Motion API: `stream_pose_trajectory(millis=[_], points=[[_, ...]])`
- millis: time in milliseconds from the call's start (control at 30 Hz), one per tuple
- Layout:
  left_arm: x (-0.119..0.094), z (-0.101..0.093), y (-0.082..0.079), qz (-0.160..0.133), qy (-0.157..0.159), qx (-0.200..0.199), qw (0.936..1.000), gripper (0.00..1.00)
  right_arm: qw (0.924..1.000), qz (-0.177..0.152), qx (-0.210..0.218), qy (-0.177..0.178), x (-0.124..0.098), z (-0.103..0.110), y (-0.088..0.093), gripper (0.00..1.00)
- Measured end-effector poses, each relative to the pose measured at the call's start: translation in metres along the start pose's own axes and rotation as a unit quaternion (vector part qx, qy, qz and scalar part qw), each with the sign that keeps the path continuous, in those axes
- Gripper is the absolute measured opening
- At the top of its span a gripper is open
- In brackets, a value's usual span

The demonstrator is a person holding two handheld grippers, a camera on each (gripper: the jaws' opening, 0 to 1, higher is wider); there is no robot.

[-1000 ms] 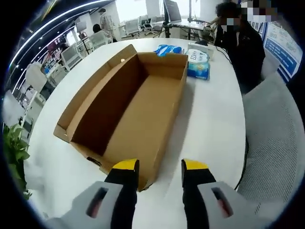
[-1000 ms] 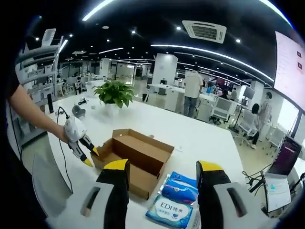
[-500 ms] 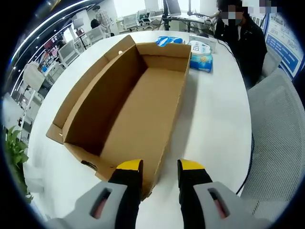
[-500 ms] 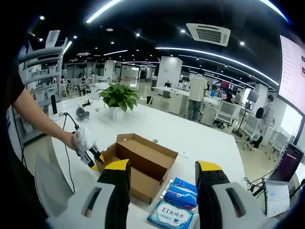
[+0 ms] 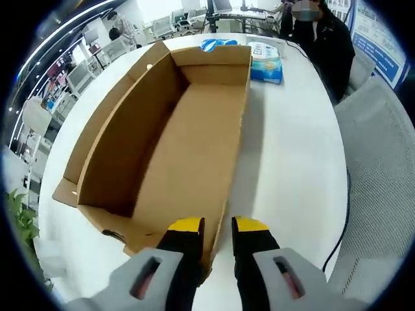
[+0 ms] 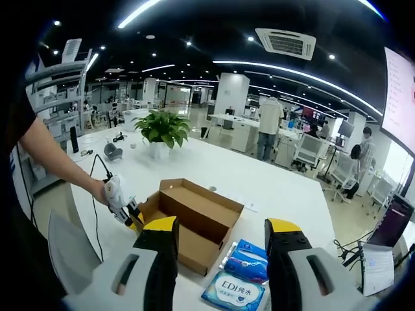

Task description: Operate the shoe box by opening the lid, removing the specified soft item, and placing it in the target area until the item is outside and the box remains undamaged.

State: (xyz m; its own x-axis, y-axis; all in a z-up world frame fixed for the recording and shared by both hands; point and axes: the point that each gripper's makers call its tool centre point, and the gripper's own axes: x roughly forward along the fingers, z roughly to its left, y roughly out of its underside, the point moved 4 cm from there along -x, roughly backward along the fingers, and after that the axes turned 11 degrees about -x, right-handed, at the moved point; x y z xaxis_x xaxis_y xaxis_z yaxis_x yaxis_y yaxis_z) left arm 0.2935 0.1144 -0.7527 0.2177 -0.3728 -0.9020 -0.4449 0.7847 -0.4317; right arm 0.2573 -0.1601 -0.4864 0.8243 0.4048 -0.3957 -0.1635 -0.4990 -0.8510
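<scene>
Left gripper view has drawn closer to the open brown cardboard shoe box (image 5: pixel 175 129) than a second ago, and the left gripper (image 5: pixel 216 227) has narrowed its yellow-tipped jaws to a slim gap astride the box's near corner wall; whether they already pinch the card I cannot tell. That reads as steadying the box, whose lid is off and whose matte, creased interior lies bare. Beyond the box's far end, on the glossy white table (image 5: pixel 292 155), lie the soft items: a crinkly blue plastic tissue pack (image 5: pixel 218 44) and a blue-and-white wrapped tissue pack (image 5: pixel 266 63), both outside already. Right gripper view shows the right gripper (image 6: pixel 222 230) hovering above the box (image 6: pixel 194 220), jaws wide and empty.
</scene>
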Motion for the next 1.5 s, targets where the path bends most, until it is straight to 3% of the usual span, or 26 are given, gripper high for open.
stream_pose_trajectory(millis=[167,233,467,533,567,633,800,1067,1267,1400,1500], points=[[0.005,0.0,0.001,-0.005,-0.003,-0.013,0.9999,0.19,1.0,0.003,0.003,-0.003,0.005,0.001,-0.001,0.52],[0.005,0.0,0.001,-0.001,-0.016,-0.003,0.9999,0.17,1.0,0.004,0.001,-0.004,0.006,0.001,-0.002,0.51],[0.003,0.001,0.001,0.0,-0.007,-0.005,1.0,0.11,0.9998,0.015,-0.016,-0.002,0.013,-0.003,-0.006,0.49],[0.004,-0.002,0.004,0.009,0.009,0.002,0.9999,0.08,0.9999,0.007,-0.005,0.011,0.014,-0.01,-0.013,0.5],[0.004,0.0,0.003,0.003,0.005,0.004,1.0,0.08,0.9994,0.001,0.027,0.021,0.015,-0.012,-0.017,0.53],[0.004,0.0,0.003,0.005,0.009,0.007,0.9999,0.07,0.9987,-0.002,0.05,0.003,0.02,-0.013,-0.023,0.58],[0.004,-0.002,0.006,0.01,0.012,0.04,0.9991,0.05,0.9989,0.001,0.046,0.01,0.03,-0.024,-0.034,0.56],[0.004,-0.001,0.008,0.014,0.006,0.043,0.999,0.05,0.9982,-0.015,0.055,0.016,0.037,-0.029,-0.058,0.57],[0.003,-0.002,0.008,0.011,0.007,0.053,0.9985,0.03,0.9991,0.009,0.04,0.014,0.05,-0.031,-0.055,0.5],[0.003,-0.002,0.008,0.016,0.01,0.041,0.999,0.04,0.9997,0.024,-0.001,0.007,0.062,-0.042,-0.058,0.46],[0.003,-0.002,0.009,0.019,0.016,0.05,0.9984,0.03,0.9995,0.016,0.027,0.0,0.067,-0.046,-0.063,0.46]])
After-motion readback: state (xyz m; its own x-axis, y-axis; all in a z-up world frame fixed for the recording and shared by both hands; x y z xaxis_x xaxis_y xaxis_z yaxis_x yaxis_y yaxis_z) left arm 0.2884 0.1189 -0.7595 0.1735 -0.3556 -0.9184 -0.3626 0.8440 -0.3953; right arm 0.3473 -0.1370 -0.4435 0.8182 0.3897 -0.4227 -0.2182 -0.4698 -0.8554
